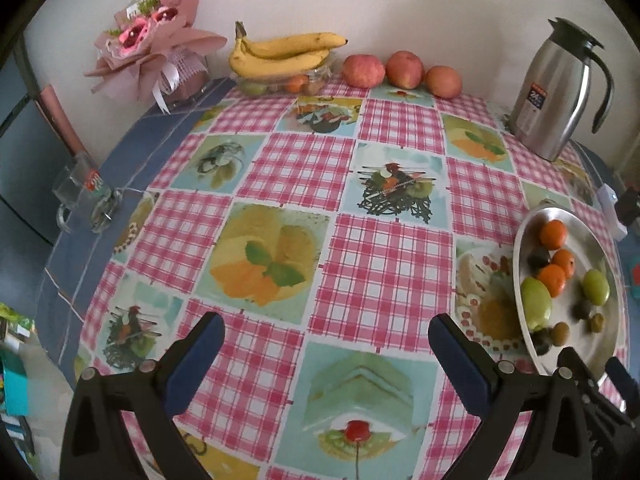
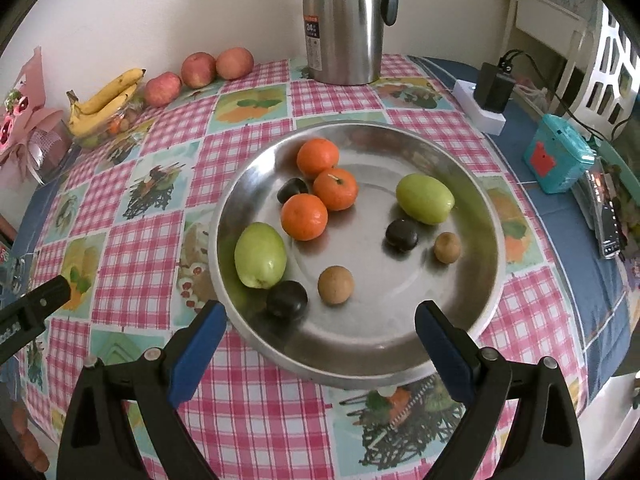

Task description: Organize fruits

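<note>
Oranges (image 2: 304, 216), green fruits (image 2: 260, 255) and small dark and brown ones are spread on a metal plate (image 2: 360, 360) on the checked tablecloth (image 2: 132, 256). Both the right gripper (image 2: 320, 328) and left gripper (image 1: 326, 340) are held wide apart, empty.

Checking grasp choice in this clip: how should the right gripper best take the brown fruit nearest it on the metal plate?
Probably from above: the brown fruit is small and round, so close the right gripper across its widest middle. The dark plum lies close on its left, so keep the fingers clear of it.
</note>
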The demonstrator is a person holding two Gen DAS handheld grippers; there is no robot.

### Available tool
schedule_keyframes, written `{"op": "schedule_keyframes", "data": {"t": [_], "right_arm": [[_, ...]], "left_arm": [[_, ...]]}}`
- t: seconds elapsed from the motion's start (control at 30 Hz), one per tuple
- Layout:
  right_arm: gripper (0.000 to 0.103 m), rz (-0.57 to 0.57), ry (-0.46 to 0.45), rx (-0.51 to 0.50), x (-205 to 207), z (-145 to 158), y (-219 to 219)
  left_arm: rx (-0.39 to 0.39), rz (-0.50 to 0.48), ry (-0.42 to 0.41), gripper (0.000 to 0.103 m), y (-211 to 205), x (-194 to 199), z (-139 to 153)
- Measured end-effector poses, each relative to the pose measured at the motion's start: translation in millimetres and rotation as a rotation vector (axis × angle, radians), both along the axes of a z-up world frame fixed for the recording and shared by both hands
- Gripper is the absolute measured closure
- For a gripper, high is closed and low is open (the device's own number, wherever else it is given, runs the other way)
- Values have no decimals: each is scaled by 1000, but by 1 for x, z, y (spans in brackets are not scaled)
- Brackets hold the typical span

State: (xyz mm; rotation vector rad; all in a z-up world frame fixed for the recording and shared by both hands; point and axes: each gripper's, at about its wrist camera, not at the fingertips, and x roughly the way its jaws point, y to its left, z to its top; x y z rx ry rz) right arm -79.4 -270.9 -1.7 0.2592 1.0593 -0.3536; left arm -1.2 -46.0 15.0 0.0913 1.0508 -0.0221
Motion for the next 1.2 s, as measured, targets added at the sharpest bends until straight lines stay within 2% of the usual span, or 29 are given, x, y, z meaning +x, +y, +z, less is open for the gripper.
{"op": "schedule_keyframes", "data": {"t": [0.23, 0.7, 1.2], "right_arm": [[7, -19, -28, -18, -10, 14, -1], [7, 15, -20, -25, -5, 13, 7], [7, 27, -14, -24, -1, 11, 11]], "left_arm": [[64, -78, -38, 0, -2, -11, 8], [33, -98, 18, 0, 1, -7, -1], [41, -113, 43, 0, -2, -4, -6]]}}
